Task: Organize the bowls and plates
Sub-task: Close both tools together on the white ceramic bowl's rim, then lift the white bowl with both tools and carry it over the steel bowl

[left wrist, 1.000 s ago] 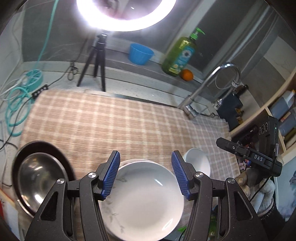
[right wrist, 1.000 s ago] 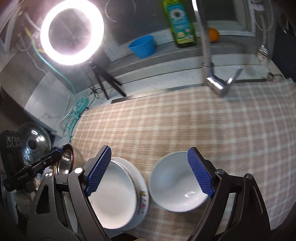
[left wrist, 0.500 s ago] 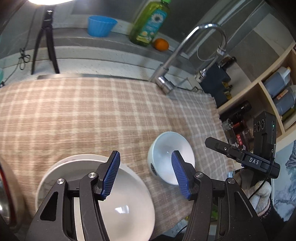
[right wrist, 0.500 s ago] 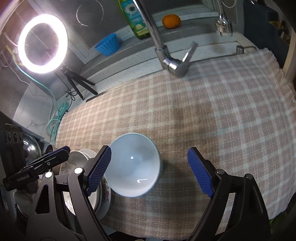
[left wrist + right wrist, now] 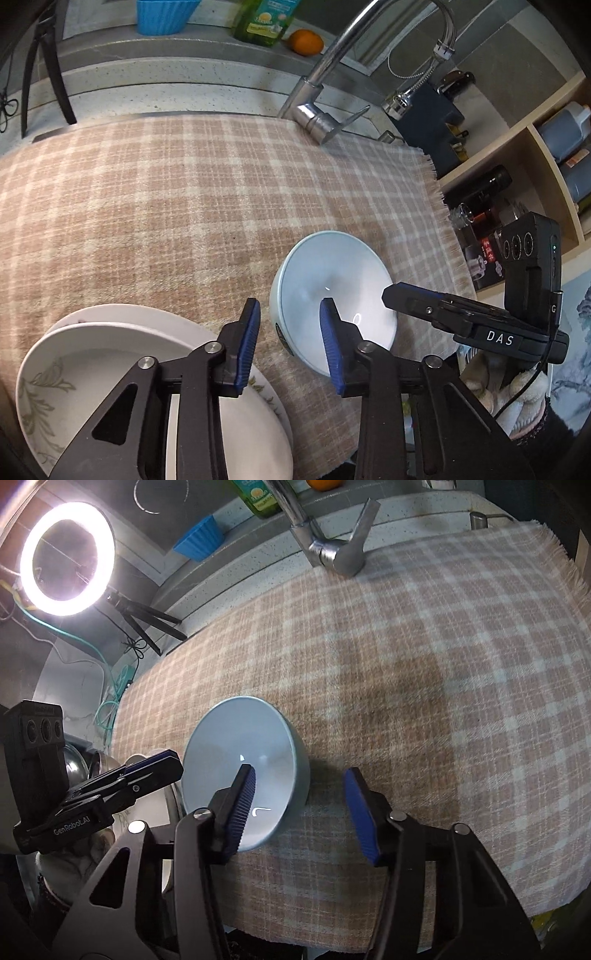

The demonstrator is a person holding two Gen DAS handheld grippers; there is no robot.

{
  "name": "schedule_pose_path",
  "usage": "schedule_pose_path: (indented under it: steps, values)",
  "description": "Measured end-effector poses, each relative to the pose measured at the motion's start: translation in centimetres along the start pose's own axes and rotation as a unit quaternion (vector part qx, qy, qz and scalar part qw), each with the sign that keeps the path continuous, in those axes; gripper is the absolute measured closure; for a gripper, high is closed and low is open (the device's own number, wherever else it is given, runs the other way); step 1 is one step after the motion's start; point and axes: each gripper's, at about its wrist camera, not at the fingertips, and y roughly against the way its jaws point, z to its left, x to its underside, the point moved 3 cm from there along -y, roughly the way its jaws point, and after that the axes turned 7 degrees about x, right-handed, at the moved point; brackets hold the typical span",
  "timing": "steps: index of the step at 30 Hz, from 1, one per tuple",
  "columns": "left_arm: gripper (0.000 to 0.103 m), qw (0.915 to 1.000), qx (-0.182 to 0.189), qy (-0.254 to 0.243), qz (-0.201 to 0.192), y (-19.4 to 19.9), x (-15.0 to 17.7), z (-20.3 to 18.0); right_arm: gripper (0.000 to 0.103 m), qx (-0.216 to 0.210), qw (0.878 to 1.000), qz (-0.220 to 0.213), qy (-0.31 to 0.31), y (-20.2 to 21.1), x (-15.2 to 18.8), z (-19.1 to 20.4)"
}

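A pale blue-white bowl (image 5: 334,291) sits on the checked cloth (image 5: 166,206) near its front right corner. My left gripper (image 5: 290,321) is open and straddles the bowl's left rim, one finger inside and one outside. My right gripper (image 5: 299,790) is open and straddles the same bowl (image 5: 236,760) at its right rim, its left finger inside. A white bowl stacked on a leaf-pattern plate (image 5: 92,369) sits at the front left, beside the left gripper.
A chrome tap (image 5: 321,107) stands at the cloth's back edge. A blue cup (image 5: 162,14), a soap bottle and an orange (image 5: 304,41) stand on the ledge behind. A ring light on a tripod (image 5: 66,557) stands back left. Steel bowls (image 5: 79,768) lie left; shelves with bottles stand right.
Both grippers have moved onto the small bowl. The left swung right from over the plate stack, and both have narrowed their opening around the bowl's rim.
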Motion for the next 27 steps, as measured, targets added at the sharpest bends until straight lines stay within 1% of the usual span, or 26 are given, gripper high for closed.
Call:
schedule_pose_path:
  steps: [2,4,5,7,8,13,18,23,27]
  values:
    - [0.077,1.0,-0.001,0.0,0.002,-0.3,0.1,0.0,0.056,-0.003,1.0,0.005,0.002,-0.3,0.2,0.1]
    - [0.081,1.0,-0.001,-0.003,0.006,-0.5,0.1,-0.1,0.069,-0.003,1.0,0.008,0.006,-0.5,0.3,0.3]
    - [0.082,1.0,-0.002,-0.004,0.007,-0.6,0.1,-0.1,0.071,-0.003,1.0,0.009,0.007,-0.6,0.3,0.3]
    - [0.084,0.9999,-0.002,-0.006,0.009,-0.9,0.1,-0.2,0.081,-0.004,1.0,0.011,0.007,-0.8,0.4,0.4]
    - [0.084,0.9999,-0.004,-0.008,0.009,-1.0,0.1,-0.2,0.083,-0.003,1.0,0.011,0.007,-0.8,0.3,0.4]
    - [0.085,0.9999,-0.005,-0.01,0.009,-1.0,0.0,-0.1,0.085,0.0,1.0,0.01,0.006,-0.8,0.2,0.4]
    - [0.085,0.9999,-0.003,-0.01,0.007,-0.9,0.0,-0.3,0.085,0.002,1.0,0.009,0.007,-0.9,0.1,0.4]
    - [0.085,0.9999,0.001,-0.013,-0.003,0.0,-0.2,-0.7,0.085,0.003,1.0,0.0,0.01,-0.2,-0.3,0.7]
    - [0.085,0.9997,0.005,-0.015,-0.018,1.2,-0.4,-1.0,0.085,0.001,1.0,-0.011,0.018,0.8,-0.9,1.7]
